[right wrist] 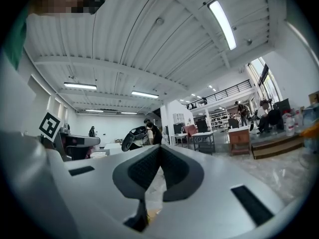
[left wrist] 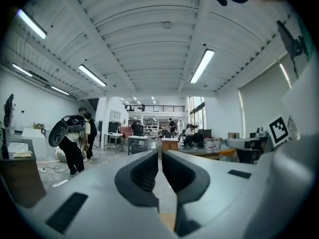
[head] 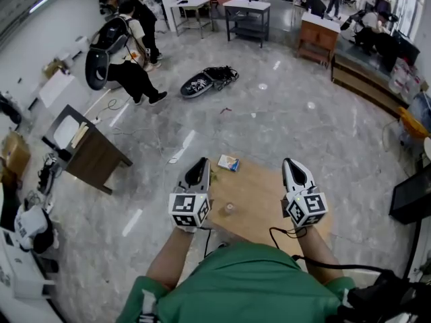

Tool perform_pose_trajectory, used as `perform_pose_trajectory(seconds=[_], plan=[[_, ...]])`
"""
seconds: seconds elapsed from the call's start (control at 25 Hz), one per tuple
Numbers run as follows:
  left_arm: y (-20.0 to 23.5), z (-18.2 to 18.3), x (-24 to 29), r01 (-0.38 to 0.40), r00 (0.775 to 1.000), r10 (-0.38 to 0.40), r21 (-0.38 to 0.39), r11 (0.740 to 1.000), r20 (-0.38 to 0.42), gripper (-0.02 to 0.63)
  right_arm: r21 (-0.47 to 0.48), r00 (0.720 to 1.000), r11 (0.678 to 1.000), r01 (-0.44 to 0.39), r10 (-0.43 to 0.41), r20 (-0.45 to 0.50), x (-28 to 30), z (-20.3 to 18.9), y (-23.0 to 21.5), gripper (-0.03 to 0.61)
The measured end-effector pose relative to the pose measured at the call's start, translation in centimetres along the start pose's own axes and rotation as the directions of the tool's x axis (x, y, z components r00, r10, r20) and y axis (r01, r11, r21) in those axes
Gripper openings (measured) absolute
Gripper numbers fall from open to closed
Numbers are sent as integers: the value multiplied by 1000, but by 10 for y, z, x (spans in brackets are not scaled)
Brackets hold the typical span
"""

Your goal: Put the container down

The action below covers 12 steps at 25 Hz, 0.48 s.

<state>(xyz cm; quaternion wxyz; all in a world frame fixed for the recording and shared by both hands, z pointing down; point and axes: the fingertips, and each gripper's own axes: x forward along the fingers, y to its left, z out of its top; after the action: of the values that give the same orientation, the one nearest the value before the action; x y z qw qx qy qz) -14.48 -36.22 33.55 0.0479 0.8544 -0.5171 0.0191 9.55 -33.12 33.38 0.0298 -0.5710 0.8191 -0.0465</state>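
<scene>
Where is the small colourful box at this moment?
In the head view, the small box lies on the far left corner of the wooden table, just right of the tip of the left gripper.

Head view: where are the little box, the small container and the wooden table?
small box (head: 228, 162), head view, its top face.
small container (head: 229, 209), head view, its top.
wooden table (head: 259, 194), head view, bare middle.

Workshop hall; worktables (head: 246, 5), strip lights (left wrist: 202, 66)
</scene>
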Motion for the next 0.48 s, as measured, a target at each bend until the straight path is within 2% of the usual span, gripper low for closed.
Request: perform_pose_trajectory(seconds=[0.48], plan=[[23, 3, 3, -40, 999, 40, -9, 999, 21, 40, -39, 1000, 999, -4, 5, 18, 10, 6, 3, 22]])
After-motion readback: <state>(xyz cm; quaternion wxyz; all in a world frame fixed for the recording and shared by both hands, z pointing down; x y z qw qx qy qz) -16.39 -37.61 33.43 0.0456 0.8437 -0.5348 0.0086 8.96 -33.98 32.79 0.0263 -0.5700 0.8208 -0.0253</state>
